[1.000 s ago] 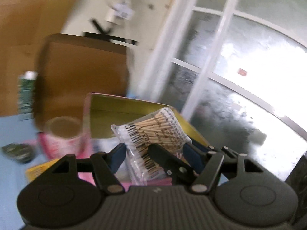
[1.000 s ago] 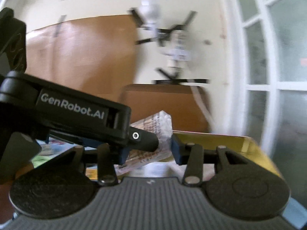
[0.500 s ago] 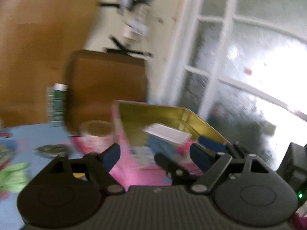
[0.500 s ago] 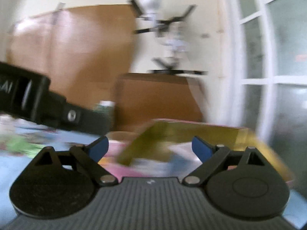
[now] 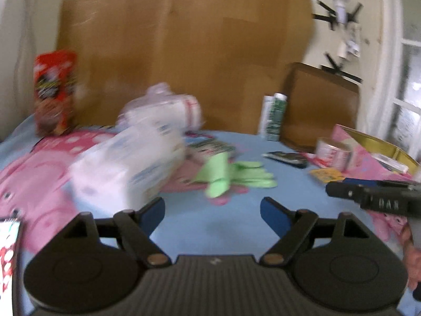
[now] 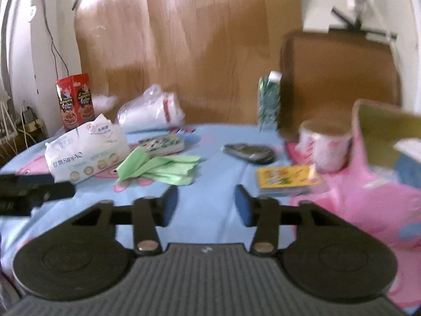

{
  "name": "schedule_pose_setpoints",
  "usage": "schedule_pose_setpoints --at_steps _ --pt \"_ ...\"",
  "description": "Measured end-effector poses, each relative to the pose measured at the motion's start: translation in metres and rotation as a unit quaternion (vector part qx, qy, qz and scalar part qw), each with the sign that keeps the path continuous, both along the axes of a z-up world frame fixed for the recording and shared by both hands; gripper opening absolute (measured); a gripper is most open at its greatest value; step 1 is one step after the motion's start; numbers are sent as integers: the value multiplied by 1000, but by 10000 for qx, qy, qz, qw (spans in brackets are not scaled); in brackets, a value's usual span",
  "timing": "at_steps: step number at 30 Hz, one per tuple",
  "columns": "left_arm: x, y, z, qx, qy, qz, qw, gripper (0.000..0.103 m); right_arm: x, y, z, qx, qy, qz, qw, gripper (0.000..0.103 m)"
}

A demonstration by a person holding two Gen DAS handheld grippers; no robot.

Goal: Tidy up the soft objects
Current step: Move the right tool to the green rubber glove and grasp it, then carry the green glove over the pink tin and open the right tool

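The crumpled light-green cloth (image 6: 158,168) lay mid-table on the blue-and-pink printed tablecloth (image 6: 210,205), straight ahead of both tools, long axis running left to right. The left gripper (image 5: 212,213) and right gripper (image 6: 205,202) gaped, empty, the right seemingly nearer. One green cloth, one white tissue pack (image 6: 84,152), one clear bag of white wadding (image 6: 151,113).

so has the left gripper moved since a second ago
Yes. The left gripper has swung left, away from the gold tin, which now sits at the far right, and it no longer holds the cotton swab packet.
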State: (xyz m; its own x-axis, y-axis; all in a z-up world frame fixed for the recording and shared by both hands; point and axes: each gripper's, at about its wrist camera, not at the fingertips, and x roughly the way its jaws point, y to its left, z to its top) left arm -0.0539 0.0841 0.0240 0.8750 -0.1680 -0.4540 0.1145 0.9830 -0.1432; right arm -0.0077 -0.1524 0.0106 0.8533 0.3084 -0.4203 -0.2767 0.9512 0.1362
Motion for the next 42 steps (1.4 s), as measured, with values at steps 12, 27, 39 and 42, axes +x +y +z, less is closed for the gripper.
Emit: schedule_pose_setpoints --at_steps 12,27,39,42 --pt "-13 32 -10 -627 -300 386 9968 82 53 76 3 132 382 694 9968 42" --pt "-7 28 -10 -569 -203 239 9979 86 34 38 4 225 189 554 9980 5" --pt "-5 25 -11 -422 -116 267 9987 88 65 33 -10 -343 445 508 9971 55" --pt "-5 26 -11 -435 -103 273 9986 91 77 42 -20 -254 714 711 9946 82"
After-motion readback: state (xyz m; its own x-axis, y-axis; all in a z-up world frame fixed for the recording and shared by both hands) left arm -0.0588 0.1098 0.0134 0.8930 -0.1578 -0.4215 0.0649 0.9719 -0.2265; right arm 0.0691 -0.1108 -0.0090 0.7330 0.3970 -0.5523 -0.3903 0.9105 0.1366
